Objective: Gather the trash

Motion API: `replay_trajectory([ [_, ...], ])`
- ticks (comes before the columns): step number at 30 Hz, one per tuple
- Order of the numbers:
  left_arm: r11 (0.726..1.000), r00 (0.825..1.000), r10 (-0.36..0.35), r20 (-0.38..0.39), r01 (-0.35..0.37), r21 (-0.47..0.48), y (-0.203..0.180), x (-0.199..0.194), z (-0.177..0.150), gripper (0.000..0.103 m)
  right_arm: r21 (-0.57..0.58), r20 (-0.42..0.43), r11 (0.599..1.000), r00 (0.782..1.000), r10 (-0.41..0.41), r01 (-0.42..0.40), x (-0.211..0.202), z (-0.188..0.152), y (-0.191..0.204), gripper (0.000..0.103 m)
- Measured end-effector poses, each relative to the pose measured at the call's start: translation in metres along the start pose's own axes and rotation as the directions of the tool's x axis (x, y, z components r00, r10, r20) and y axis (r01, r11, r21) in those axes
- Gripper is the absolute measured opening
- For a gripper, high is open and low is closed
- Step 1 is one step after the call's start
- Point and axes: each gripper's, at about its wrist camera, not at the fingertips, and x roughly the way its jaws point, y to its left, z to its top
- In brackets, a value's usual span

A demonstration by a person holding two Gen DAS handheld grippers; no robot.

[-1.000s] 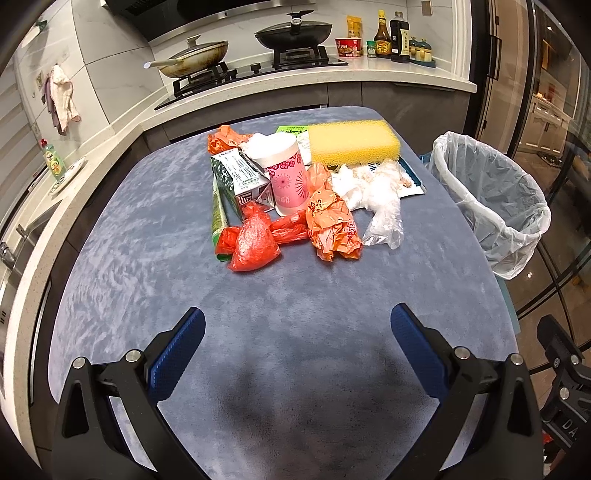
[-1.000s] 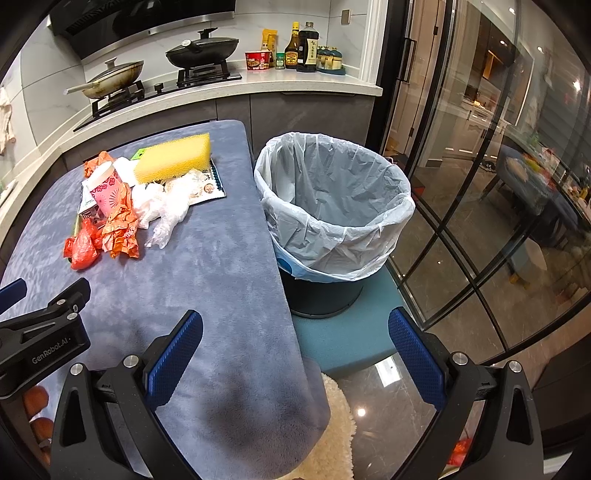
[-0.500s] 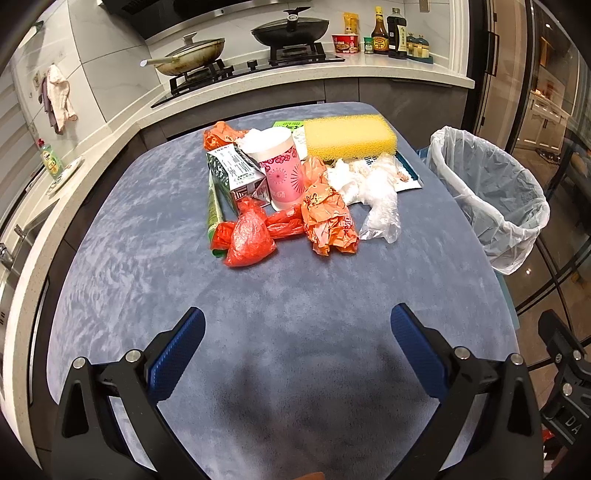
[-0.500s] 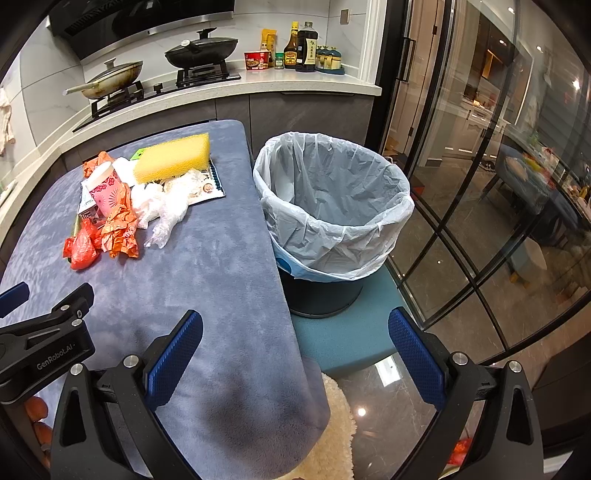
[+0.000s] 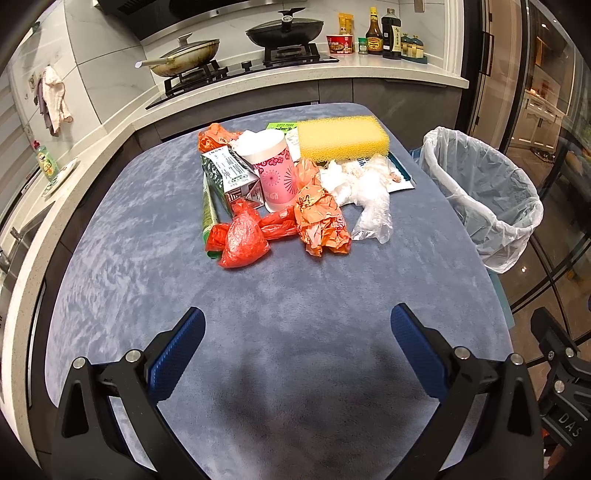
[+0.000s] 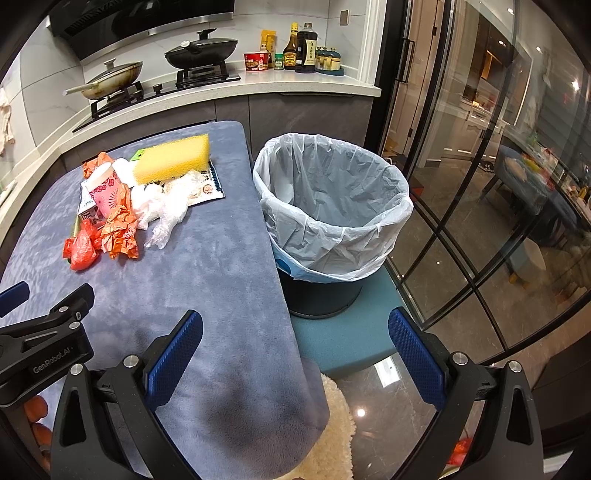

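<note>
A heap of trash lies at the far middle of the blue-grey table (image 5: 295,295): a red plastic bag (image 5: 242,240), crumpled orange paper (image 5: 321,221), a pink paper cup (image 5: 275,171), a green carton (image 5: 227,173), clear plastic wrap (image 5: 365,195) and a yellow sponge (image 5: 341,138). The lined trash bin (image 5: 484,192) stands off the table's right edge; it also shows in the right wrist view (image 6: 332,206). My left gripper (image 5: 297,336) is open and empty over the near table. My right gripper (image 6: 295,339) is open and empty over the table's right edge.
A kitchen counter with a wok (image 5: 184,59), a lidded pan (image 5: 284,31) and sauce bottles (image 5: 384,35) runs behind the table. Glass doors (image 6: 480,184) stand right of the bin. The bin rests on a teal stool (image 6: 343,332).
The left gripper has drifted slightly back and up, so the trash heap sits a little farther away. The right gripper has barely moved. Both stay open.
</note>
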Motion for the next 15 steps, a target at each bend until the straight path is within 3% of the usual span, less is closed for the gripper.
replay_trajectory([
  [15,1.0,1.0,0.004,0.001,-0.004,0.004,-0.0027,-0.0036,0.0019,0.096,0.001,0.002,1.0,1.0,-0.001,0.001,-0.0008,-0.0001,-0.0016,0.096],
])
